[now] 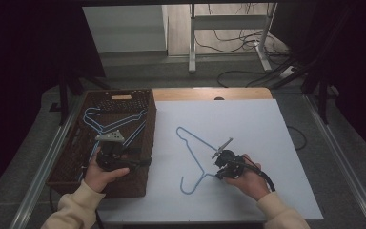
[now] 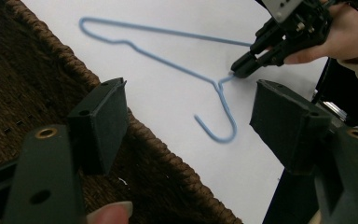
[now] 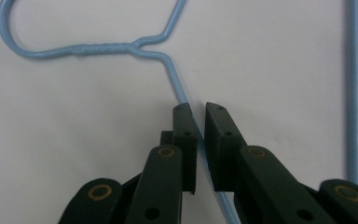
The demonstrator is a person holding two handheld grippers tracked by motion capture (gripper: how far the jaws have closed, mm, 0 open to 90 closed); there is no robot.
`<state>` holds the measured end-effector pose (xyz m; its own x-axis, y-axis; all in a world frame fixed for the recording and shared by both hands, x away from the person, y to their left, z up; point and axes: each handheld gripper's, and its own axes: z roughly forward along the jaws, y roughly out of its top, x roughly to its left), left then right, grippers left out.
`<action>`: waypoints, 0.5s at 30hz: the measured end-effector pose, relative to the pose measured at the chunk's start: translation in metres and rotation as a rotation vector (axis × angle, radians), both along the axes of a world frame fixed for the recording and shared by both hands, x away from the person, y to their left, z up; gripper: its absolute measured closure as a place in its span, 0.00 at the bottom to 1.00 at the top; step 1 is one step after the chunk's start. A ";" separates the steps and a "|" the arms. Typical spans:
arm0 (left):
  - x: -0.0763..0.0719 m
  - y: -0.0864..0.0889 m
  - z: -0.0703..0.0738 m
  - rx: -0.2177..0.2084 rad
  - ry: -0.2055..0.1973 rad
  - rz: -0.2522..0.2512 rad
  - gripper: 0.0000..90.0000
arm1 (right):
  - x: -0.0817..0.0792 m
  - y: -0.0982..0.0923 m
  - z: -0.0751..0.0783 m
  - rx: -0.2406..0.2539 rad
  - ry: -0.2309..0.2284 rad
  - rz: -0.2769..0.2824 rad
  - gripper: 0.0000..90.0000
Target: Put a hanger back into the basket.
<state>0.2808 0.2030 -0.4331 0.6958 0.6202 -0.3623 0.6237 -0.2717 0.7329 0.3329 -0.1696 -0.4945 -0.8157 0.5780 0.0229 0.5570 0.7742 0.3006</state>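
Lying flat on the white counter, the blue hanger sits at 3 o'clock from the basket. The right hand-held gripper has its jaws almost closed around the hanger's wire, probably to lift it. The left hand-held gripper waits wide open and empty over the basket rim.

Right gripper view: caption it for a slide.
Right gripper jaws nearly closed around the wire of a blue hanger on the white table.

You face a white counter with a wooden far edge; beyond it, grey floor, a white metal frame, tangled cables, dark surroundings.
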 end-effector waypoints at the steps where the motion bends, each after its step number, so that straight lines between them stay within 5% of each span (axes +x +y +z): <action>1: 0.000 0.000 0.000 0.000 0.000 0.000 0.31 | 0.001 -0.002 0.000 0.004 0.000 -0.025 0.92; 5: 0.000 0.000 0.000 -0.001 0.001 0.001 0.31 | 0.003 -0.006 0.001 -0.006 -0.012 -0.094 0.92; 11: 0.000 0.001 0.000 -0.001 0.002 0.001 0.31 | 0.003 -0.005 0.001 -0.010 -0.018 -0.066 0.90; 15: 0.000 0.001 0.001 -0.004 0.000 0.002 0.31 | 0.012 0.003 0.003 0.041 -0.033 -0.054 0.87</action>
<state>0.2810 0.2036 -0.4322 0.6949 0.6200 -0.3642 0.6239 -0.2680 0.7341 0.3451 -0.1670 -0.4911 -0.7837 0.6207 0.0217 0.5875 0.7295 0.3502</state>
